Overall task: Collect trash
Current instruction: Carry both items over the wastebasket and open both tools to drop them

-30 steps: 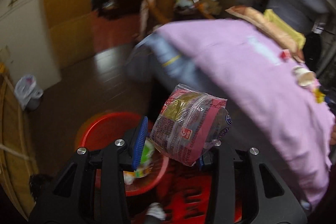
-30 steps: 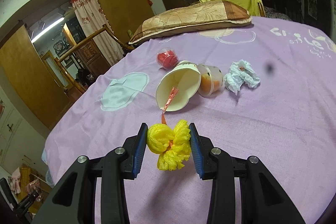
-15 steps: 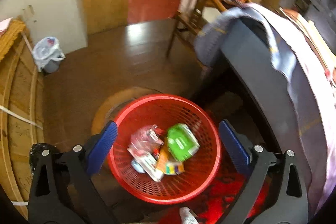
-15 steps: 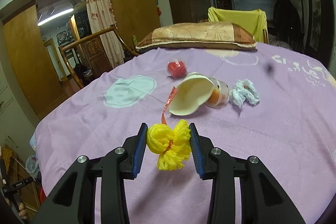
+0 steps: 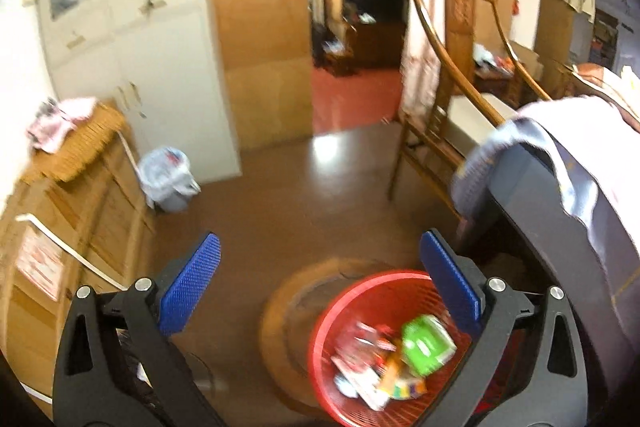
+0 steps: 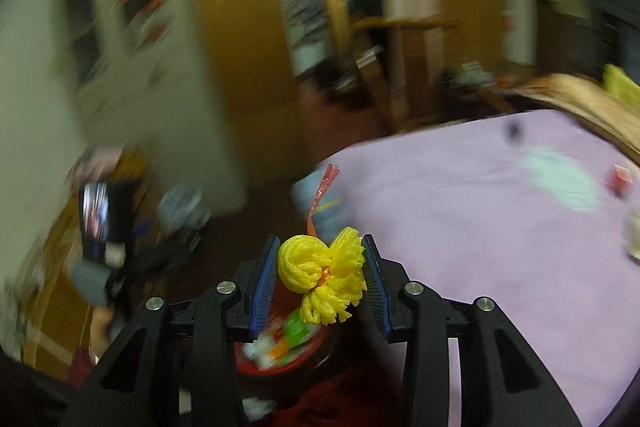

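Observation:
A red mesh basket stands on the brown floor beside the bed, holding a green packet and a pink noodle wrapper. My left gripper hovers above and left of it; its jaws are opening wide with nothing between them. In the blurred right wrist view, my right gripper is shut on a yellow foam net with an orange-red strip sticking up from it. It hangs past the edge of the purple bed sheet, with the red basket below the fingers.
A small bin with a pale liner stands by the white cupboard. A wooden cabinet runs along the left, and a wooden chair stands by the bed. A red item lies on the sheet.
My left gripper opened and the pink noodle wrapper dropped into the red basket, then the view tilted up. My right gripper swung left off the bed with the yellow net, over the basket.

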Demonstrator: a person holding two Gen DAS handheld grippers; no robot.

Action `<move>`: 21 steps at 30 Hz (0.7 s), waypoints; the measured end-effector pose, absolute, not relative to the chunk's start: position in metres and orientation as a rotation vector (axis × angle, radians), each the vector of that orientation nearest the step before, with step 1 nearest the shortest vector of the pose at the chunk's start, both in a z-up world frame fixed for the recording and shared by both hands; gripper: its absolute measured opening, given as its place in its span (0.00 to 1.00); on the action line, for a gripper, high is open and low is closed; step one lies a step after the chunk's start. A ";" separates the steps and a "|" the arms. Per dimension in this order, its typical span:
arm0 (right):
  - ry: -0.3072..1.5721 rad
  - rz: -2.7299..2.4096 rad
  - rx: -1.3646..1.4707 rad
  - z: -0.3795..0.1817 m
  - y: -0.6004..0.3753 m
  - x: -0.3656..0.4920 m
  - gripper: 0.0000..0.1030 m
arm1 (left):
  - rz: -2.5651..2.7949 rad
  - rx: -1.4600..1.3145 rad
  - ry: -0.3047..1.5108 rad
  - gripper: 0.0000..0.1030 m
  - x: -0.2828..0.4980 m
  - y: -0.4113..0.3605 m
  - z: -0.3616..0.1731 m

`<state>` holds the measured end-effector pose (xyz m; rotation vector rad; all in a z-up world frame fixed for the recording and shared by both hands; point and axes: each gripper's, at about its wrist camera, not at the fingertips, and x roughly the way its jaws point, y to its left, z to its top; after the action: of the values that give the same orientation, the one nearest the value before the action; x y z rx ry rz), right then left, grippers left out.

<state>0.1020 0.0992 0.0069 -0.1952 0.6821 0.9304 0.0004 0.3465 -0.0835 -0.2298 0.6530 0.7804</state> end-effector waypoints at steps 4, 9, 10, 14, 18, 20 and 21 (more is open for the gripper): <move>0.794 1.009 -0.325 -0.039 0.169 0.088 0.40 | 0.842 -0.194 0.607 0.93 -0.012 0.356 -0.073; 0.918 1.048 -0.404 -0.080 0.230 0.095 0.51 | 0.912 -0.167 0.551 0.93 -0.027 0.368 -0.059; 0.939 1.034 -0.414 -0.085 0.236 0.099 0.58 | 0.910 -0.173 0.545 0.93 -0.030 0.369 -0.057; 0.947 1.019 -0.372 -0.081 0.233 0.103 0.58 | 0.887 -0.188 0.523 0.93 -0.033 0.366 -0.051; 0.892 0.983 -0.330 -0.062 0.207 0.101 0.58 | 0.840 -0.195 0.515 0.93 -0.032 0.356 -0.045; 0.864 0.965 -0.298 -0.049 0.191 0.102 0.58 | 0.815 -0.189 0.511 0.93 -0.030 0.346 -0.042; 0.848 0.956 -0.290 -0.043 0.187 0.103 0.59 | 0.799 -0.183 0.507 0.93 -0.029 0.340 -0.039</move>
<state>0.1032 0.1869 -0.0433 -0.2898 0.8483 0.9559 -0.0286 0.3403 -0.0386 -0.1826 0.5066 0.7989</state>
